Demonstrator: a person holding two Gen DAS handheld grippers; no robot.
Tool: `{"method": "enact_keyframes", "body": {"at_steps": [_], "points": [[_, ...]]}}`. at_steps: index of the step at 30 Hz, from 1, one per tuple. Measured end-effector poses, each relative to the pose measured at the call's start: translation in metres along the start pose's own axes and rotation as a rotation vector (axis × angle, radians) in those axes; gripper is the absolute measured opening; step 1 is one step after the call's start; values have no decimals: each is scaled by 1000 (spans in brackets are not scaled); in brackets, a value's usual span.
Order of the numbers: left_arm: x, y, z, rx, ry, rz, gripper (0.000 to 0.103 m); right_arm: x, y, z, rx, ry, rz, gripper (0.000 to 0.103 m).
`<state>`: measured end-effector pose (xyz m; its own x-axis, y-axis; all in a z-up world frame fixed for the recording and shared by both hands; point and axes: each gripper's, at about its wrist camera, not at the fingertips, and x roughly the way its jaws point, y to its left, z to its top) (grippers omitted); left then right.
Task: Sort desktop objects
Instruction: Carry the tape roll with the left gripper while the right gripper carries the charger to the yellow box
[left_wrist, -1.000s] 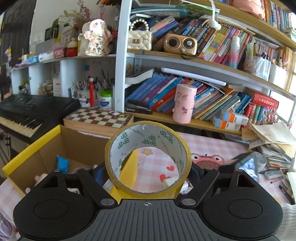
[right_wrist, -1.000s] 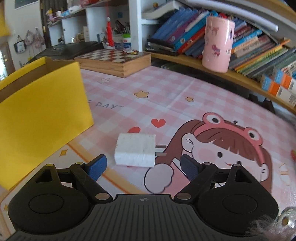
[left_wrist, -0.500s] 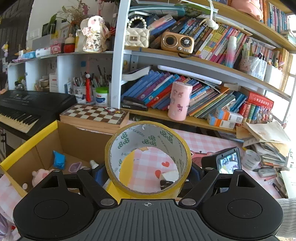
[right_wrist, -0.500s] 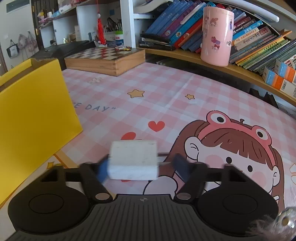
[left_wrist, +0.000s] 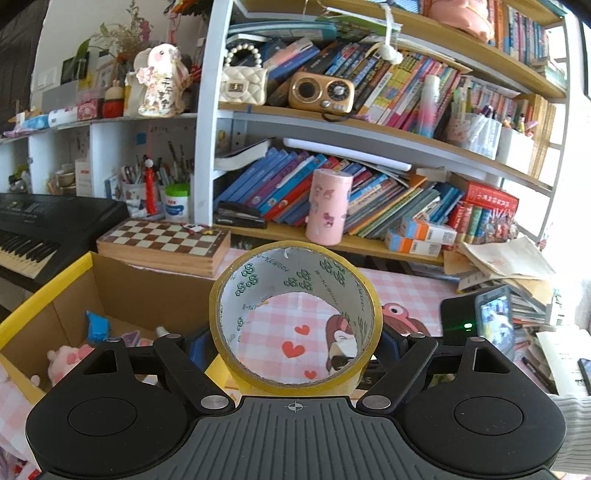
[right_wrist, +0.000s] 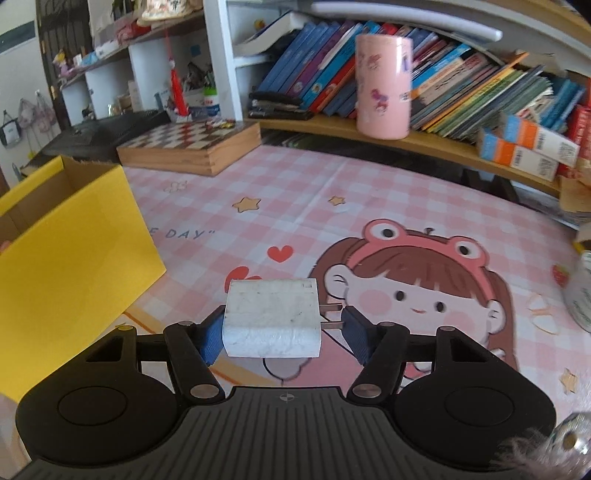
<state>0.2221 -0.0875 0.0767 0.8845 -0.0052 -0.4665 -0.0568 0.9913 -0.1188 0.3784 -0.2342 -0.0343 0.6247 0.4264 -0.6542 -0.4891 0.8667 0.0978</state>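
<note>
A roll of yellow tape (left_wrist: 295, 271) stands upright between the pads of my left gripper (left_wrist: 291, 343), which is shut on it beside the right wall of the yellow-edged cardboard box (left_wrist: 48, 295). Toys lie inside the box. My right gripper (right_wrist: 284, 332) is shut on a white plug charger (right_wrist: 271, 314). Its left pad presses the charger's body and its right pad meets the prongs. The charger hangs a little above the pink checked mat (right_wrist: 369, 206), to the right of the box's yellow wall (right_wrist: 74, 258).
A wooden chessboard box (left_wrist: 162, 243) sits behind the cardboard box. A pink canister (left_wrist: 327, 206) stands on the low shelf of books. A black keyboard (left_wrist: 37, 229) is at far left, and piled papers (left_wrist: 509, 258) at right.
My right gripper closed on the white charger and raised it off the mat. My left gripper kept hold of the tape roll and stayed by the box, its view tilting slightly.
</note>
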Motion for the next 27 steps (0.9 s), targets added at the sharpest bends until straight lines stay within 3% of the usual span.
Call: {"method": "enact_keyframes", "body": {"at_steps": [13, 27], "points": [[-15, -3, -13, 8, -8, -126, 85, -86, 4, -13, 43, -100, -54, 62], [-41, 22, -24, 58, 0, -262, 85, -155, 31, -50, 192, -132, -215, 62]]}}
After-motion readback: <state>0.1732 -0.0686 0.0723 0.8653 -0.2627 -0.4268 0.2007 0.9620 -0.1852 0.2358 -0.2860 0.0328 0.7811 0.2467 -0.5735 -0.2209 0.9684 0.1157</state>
